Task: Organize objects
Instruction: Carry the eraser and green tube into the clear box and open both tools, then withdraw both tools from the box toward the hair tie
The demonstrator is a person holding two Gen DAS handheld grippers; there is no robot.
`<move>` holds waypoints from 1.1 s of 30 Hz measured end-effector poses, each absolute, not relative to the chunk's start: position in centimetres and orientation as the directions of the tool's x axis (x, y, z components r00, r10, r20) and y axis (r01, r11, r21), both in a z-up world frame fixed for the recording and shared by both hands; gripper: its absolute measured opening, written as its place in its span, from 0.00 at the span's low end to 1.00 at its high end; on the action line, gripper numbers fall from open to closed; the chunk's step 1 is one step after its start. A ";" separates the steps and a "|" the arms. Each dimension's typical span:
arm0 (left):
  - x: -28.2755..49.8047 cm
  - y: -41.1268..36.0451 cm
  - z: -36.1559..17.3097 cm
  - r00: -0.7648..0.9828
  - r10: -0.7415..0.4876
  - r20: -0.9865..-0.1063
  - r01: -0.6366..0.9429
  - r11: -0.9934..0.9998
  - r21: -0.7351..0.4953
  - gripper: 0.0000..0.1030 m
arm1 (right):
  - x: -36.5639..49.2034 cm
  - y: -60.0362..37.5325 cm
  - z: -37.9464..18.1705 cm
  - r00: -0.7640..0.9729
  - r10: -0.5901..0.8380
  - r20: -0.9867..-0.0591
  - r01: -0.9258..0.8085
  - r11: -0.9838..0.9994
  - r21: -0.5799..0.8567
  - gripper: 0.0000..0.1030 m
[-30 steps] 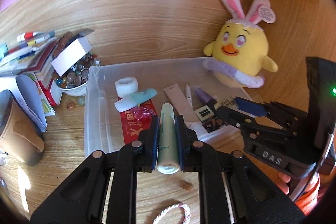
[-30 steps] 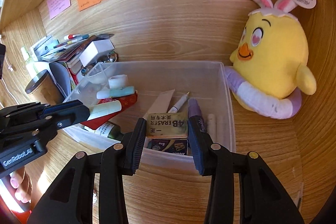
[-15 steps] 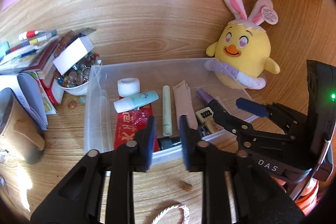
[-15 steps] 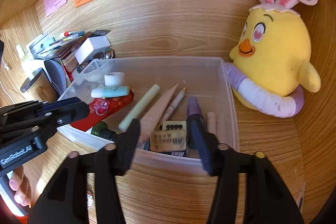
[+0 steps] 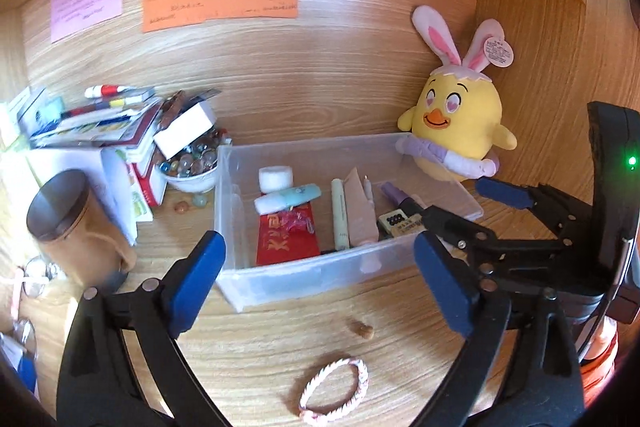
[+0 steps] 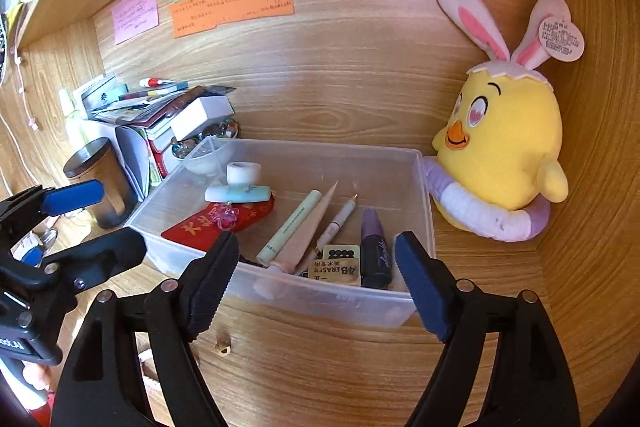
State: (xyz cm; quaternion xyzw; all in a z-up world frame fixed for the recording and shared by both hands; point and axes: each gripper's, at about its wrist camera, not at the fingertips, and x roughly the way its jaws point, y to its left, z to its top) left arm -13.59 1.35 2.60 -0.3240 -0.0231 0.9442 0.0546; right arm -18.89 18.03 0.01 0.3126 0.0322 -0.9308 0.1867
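Left wrist view: the left gripper [image 5: 318,279] is seen with jaws spread wide and empty, held over the bench [image 5: 256,347] just before a clear plastic bin [image 5: 296,277]. Inside the bin are counted one white tape roll [image 5: 275,178], one pale blue tube [image 5: 288,198], one red packet [image 5: 286,242] with a pink trinket [image 5: 295,221] on it, one pale green tube [image 5: 339,213], one beige tube [image 5: 360,209], one white pen [image 5: 368,187], one purple tube [image 5: 394,194] and one eraser [image 5: 402,225]. A second earlier the green tube was pinched between these jaws; it is now lying in the bin. A braided hair tie [image 5: 334,389] and a small brown crumb [image 5: 362,329] are seen on the bench, and one bowl of marbles [image 5: 190,163] beside one brown cup [image 5: 72,227]. The right gripper [image 5: 460,199] is seen at right, jaws spread.

Right wrist view: the right gripper [image 6: 316,281] is shown with jaws parted and empty at the bin's [image 6: 328,301] near wall. The eraser [image 6: 336,271], gripped a second earlier, is resting inside by the purple tube [image 6: 374,251], with the green tube [image 6: 289,227], beige tube [image 6: 310,231] and pen [image 6: 336,223] alongside. One yellow plush chick [image 6: 504,147] is seated just right of the bin. Three notes [image 6: 232,3] are stuck on the back panel. The left gripper [image 6: 86,223] is seen at left, jaws apart.
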 end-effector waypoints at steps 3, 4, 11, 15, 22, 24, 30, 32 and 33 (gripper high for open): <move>-12.7 1.0 2.1 -0.777 0.109 -0.620 -0.077 -0.994 -0.078 0.94 | -18.2 18.0 0.2 -0.742 -0.327 -0.585 0.372 -0.927 0.047 0.79; -12.5 0.9 2.0 -0.775 0.103 -0.623 -0.072 -0.995 -0.074 0.94 | -18.0 18.1 0.2 -0.742 -0.330 -0.584 0.375 -0.926 0.047 0.79; -10.4 -0.3 0.3 -0.763 0.091 -0.640 -0.048 -0.995 -0.084 0.94 | -16.6 18.1 -0.2 -0.736 -0.331 -0.590 0.389 -0.921 0.031 0.80; -9.6 -0.9 -0.9 -0.744 0.093 -0.662 -0.036 -0.994 -0.099 0.94 | -16.1 17.8 -0.8 -0.722 -0.336 -0.604 0.402 -0.915 0.029 0.80; -8.0 -2.1 -2.9 -0.714 0.082 -0.695 -0.012 -0.994 -0.106 0.94 | -14.6 17.0 -2.0 -0.702 -0.332 -0.630 0.428 -0.904 -0.001 0.80; -7.5 -2.5 -3.4 -0.706 0.090 -0.703 -0.007 -0.993 -0.120 0.94 | -14.2 16.7 -2.3 -0.698 -0.325 -0.638 0.435 -0.900 -0.018 0.80; -6.7 -2.0 -5.1 -0.670 0.104 -0.735 -0.024 -0.993 -0.118 0.74 | -13.7 15.6 -3.7 -0.674 -0.322 -0.665 0.468 -0.883 -0.047 0.80; -6.4 -1.7 -5.7 -0.653 0.125 -0.747 -0.040 -0.991 -0.131 0.68 | -13.7 15.1 -4.4 -0.658 -0.327 -0.679 0.483 -0.875 -0.047 0.80; -6.2 -1.5 -5.9 -0.645 0.140 -0.751 -0.051 -0.989 -0.141 0.64 | -13.8 14.9 -4.8 -0.646 -0.336 -0.686 0.496 -0.867 -0.042 0.77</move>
